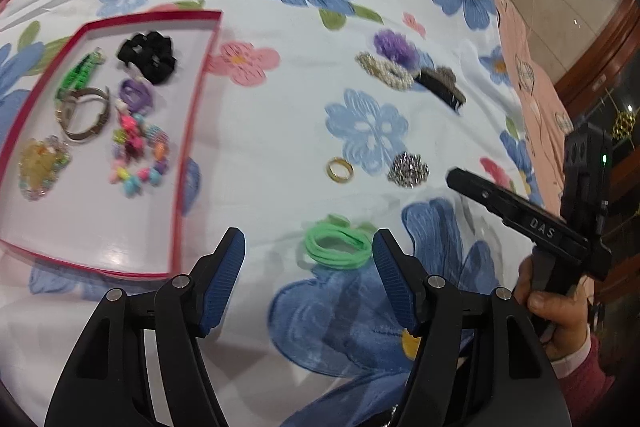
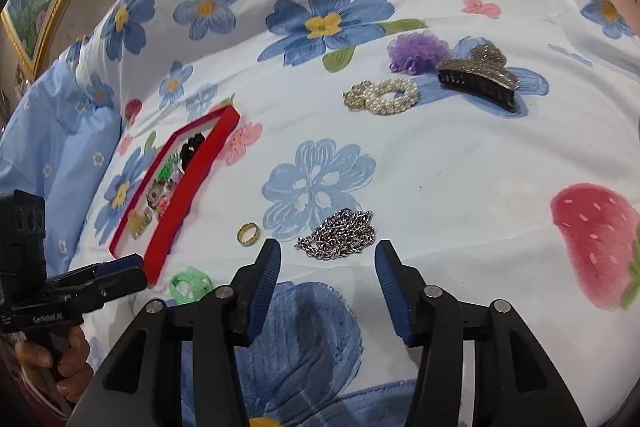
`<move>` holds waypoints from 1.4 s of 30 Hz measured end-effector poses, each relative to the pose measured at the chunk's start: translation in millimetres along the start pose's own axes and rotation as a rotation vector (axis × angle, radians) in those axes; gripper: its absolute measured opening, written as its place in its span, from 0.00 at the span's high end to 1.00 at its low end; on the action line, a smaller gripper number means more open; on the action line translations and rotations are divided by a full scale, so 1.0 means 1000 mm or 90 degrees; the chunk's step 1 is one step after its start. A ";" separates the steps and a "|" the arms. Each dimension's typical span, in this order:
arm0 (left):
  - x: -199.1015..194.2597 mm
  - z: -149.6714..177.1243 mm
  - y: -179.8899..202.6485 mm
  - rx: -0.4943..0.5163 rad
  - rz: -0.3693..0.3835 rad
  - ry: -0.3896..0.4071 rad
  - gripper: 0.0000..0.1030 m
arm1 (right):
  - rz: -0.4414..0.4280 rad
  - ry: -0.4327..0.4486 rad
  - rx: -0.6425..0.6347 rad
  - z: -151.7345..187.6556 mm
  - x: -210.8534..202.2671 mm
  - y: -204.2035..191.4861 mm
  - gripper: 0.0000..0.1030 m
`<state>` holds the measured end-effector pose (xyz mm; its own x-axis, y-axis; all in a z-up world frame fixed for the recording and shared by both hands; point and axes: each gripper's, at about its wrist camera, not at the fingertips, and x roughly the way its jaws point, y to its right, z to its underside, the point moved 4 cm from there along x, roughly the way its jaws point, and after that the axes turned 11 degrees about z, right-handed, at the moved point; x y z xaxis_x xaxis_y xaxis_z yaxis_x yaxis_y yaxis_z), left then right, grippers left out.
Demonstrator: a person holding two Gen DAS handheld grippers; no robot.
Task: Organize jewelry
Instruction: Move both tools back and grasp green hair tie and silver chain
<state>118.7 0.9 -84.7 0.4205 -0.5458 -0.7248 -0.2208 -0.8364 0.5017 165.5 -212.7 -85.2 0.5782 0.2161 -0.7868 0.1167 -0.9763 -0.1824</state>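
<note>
Chain (image 2: 337, 235) is seen just ahead of the parted right tongs (image 2: 327, 259); green band (image 1: 338, 243) lies ahead of the parted left tongs (image 1: 309, 247).

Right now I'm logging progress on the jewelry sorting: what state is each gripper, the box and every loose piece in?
left gripper: open, empty
right gripper: open, empty
red box: lidless, partly filled
green hair tie: loose on the sheet, beside the left gripper's fingertips
silver chain: heaped on the sheet
gold ring: lying flat
pearl bracelet: lying flat
black claw clip: shut, on its side
</note>
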 end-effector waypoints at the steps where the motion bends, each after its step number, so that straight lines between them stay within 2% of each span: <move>1: 0.004 0.001 0.001 0.002 -0.001 -0.006 0.36 | 0.001 -0.003 -0.004 0.000 0.002 -0.001 0.48; 5: 0.017 0.004 0.001 -0.002 -0.001 -0.025 0.35 | 0.014 -0.014 -0.031 0.000 0.014 -0.003 0.40; 18: 0.041 0.001 -0.005 -0.012 0.020 -0.041 0.36 | 0.020 -0.035 -0.073 0.000 0.034 -0.005 0.39; 20: 0.042 -0.001 -0.006 -0.009 0.021 -0.037 0.43 | 0.019 -0.041 -0.076 0.001 0.039 -0.006 0.38; 23: 0.045 -0.003 -0.008 -0.006 0.033 -0.039 0.59 | 0.019 -0.041 -0.077 0.000 0.043 -0.007 0.38; 24: 0.046 -0.004 -0.008 -0.006 0.040 -0.038 0.68 | 0.022 -0.041 -0.082 0.000 0.044 -0.008 0.38; 28: 0.046 -0.003 -0.010 -0.009 0.061 -0.040 0.84 | 0.040 -0.032 -0.119 0.000 0.050 -0.014 0.36; 30: 0.046 -0.002 -0.011 -0.007 0.056 -0.038 0.91 | 0.053 -0.026 -0.141 0.001 0.053 -0.018 0.37; 33: 0.044 -0.001 -0.013 -0.011 0.063 -0.036 0.92 | 0.075 -0.016 -0.171 0.002 0.056 -0.023 0.41; 38: 0.040 0.001 -0.010 -0.009 0.065 -0.030 0.93 | 0.108 -0.004 -0.182 -0.005 0.060 -0.022 0.77; 42: 0.033 0.000 -0.006 -0.002 0.067 -0.020 0.94 | 0.095 -0.004 -0.162 -0.007 0.057 -0.018 0.79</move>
<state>134.1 -12.1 -111.5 0.3673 -0.6325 -0.6819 -0.2594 -0.7737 0.5780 202.3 -183.3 -122.4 0.5998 0.0687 -0.7972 0.2298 -0.9691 0.0893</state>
